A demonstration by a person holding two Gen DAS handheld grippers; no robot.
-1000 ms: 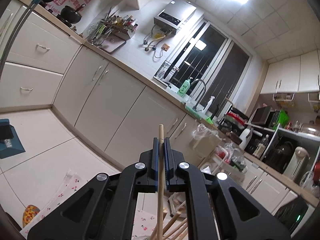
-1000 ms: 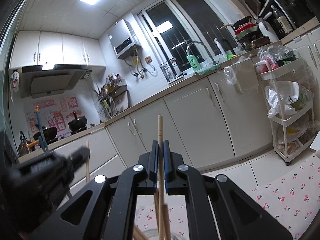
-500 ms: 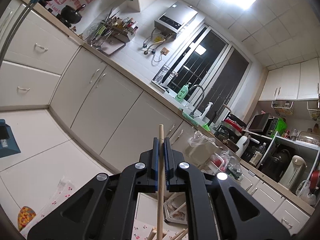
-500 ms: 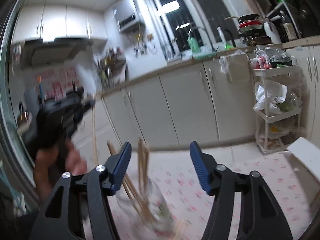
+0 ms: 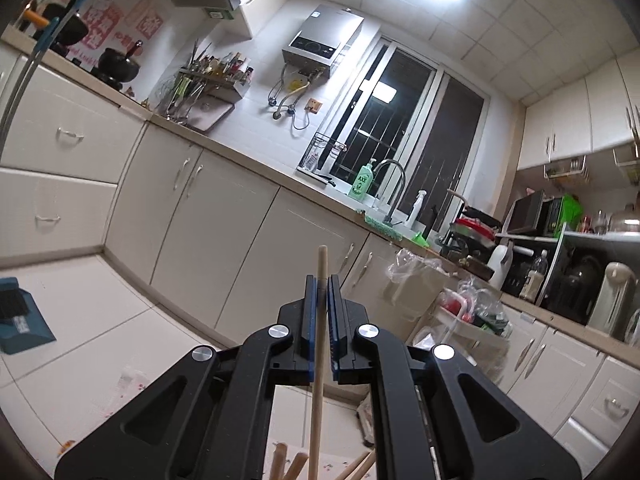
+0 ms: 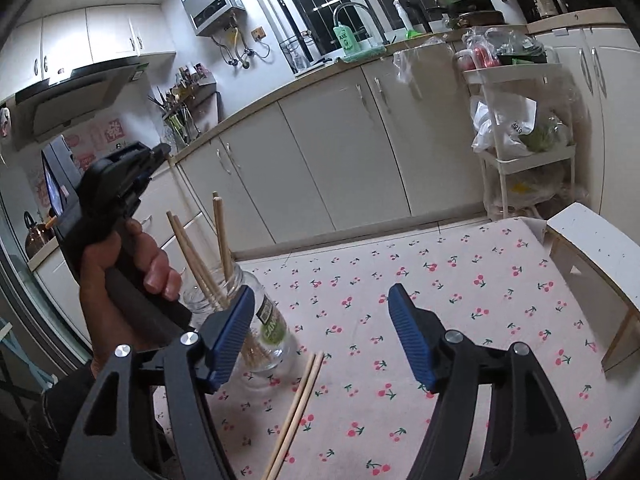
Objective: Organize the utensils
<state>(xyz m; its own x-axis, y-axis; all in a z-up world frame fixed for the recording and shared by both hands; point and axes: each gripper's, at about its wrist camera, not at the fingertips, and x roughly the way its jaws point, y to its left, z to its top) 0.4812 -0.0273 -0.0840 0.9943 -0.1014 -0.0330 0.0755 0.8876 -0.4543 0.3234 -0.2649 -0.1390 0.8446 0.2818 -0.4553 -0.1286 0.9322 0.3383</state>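
My left gripper (image 5: 321, 280) is shut on a wooden chopstick (image 5: 318, 360) that stands upright between its blue pads; other chopstick tips (image 5: 288, 462) show below it. In the right wrist view the left gripper (image 6: 158, 156) is held above a clear glass jar (image 6: 262, 320) with several chopsticks (image 6: 200, 256) standing in it. My right gripper (image 6: 320, 312) is open and empty, low over the cherry-print tablecloth (image 6: 460, 300). Two loose chopsticks (image 6: 298, 404) lie side by side on the cloth just right of the jar.
Kitchen cabinets and a counter with a sink run behind the table. A white trolley (image 6: 524, 120) with bags stands at the right. A white wooden stool or ledge (image 6: 596, 244) sits at the table's right edge. A teal dustpan (image 5: 20, 320) lies on the floor.
My right gripper has let go of its chopstick into the jar, opened wide and dropped lower and back. The left gripper still holds its chopstick and has tilted up a little.
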